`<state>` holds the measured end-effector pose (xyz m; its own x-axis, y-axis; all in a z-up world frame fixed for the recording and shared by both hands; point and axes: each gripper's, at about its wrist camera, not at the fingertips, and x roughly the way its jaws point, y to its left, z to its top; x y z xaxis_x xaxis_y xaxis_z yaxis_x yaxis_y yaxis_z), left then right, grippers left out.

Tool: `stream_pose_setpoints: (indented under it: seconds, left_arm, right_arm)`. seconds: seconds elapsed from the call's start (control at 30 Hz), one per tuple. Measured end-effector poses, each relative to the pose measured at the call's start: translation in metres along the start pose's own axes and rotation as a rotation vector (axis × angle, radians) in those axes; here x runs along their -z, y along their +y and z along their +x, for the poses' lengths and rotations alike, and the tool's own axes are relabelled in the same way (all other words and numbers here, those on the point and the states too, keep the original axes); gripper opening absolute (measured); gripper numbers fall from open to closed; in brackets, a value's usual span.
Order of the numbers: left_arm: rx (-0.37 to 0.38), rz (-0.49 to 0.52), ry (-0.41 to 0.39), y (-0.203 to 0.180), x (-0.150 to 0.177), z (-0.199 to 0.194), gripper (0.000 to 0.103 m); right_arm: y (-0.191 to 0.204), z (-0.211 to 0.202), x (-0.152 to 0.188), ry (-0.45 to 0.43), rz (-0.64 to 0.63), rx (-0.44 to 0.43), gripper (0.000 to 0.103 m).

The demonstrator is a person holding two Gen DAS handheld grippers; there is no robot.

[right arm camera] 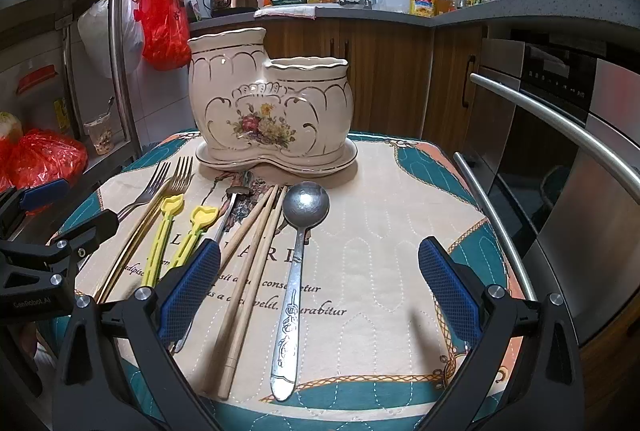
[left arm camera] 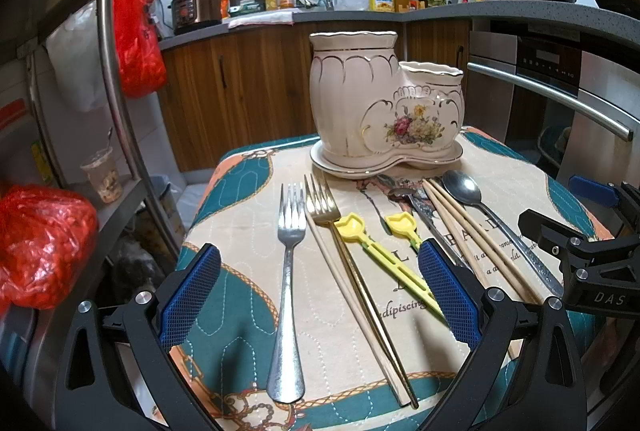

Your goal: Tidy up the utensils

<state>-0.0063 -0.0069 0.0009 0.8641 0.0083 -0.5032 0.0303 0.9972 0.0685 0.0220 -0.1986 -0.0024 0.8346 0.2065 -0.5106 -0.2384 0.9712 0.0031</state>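
Left tool [left arm camera: 318, 295]: jaws spread wide, holding nothing, hovering over the near edge of the counter [left arm camera: 248, 191], which wears a quilted teal-and-cream cloth.

Utensils lying flat on the cloth, handles toward the near edge, left to right:
- silver fork [left arm camera: 287, 271], nearest the left edge, between the left tool's blue pads;
- single pale chopstick [left arm camera: 344, 283], just beside the gold fork;
- gold fork [left arm camera: 320, 201], tines toward the far edge;
- two yellow plastic training chopsticks [right arm camera: 170, 227] with tulip-shaped tops;
- small dark spoon [right arm camera: 236, 193], handle partly hidden behind a tool pad;
- wooden chopsticks [right arm camera: 256, 251], bunched and fanned, exact count unclear;
- large steel spoon [right arm camera: 298, 251] with embossed handle, rightmost.

Cream ceramic utensil holder [right arm camera: 272, 111], floral, two compartments, upright on its matching tray at the far edge, both mouths showing no utensils.

Right tool [right arm camera: 320, 295]: jaws wide apart, empty, above the near right part of the cloth.
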Motion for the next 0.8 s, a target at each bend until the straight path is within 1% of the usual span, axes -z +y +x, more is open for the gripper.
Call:
stream_pose_setpoints:
  seconds: [0.43,0.57,0.7,0.8]
  left_arm:
    - [0.001,0.018,0.005,-0.005,0.006,0.002,0.098]
    - [0.005,0.020,0.011,-0.003,0.006,0.005,0.098]
    - [0.014,-0.004,0.030,0.003,0.002,0.011,0.098]
    - [0.002,-0.021,0.034,0.011,-0.001,0.013,0.098]
  right_arm:
    - [-0.004,0.004,0.000,0.019,0.015,0.012,0.098]
    - [-0.007,0.005,-0.003,0.016,0.024,0.035,0.098]
    - [-0.012,0.007,-0.005,0.013,0.044,0.074,0.098]
    - [-0.017,0.011,-0.007,0.022,0.055,0.095,0.098]
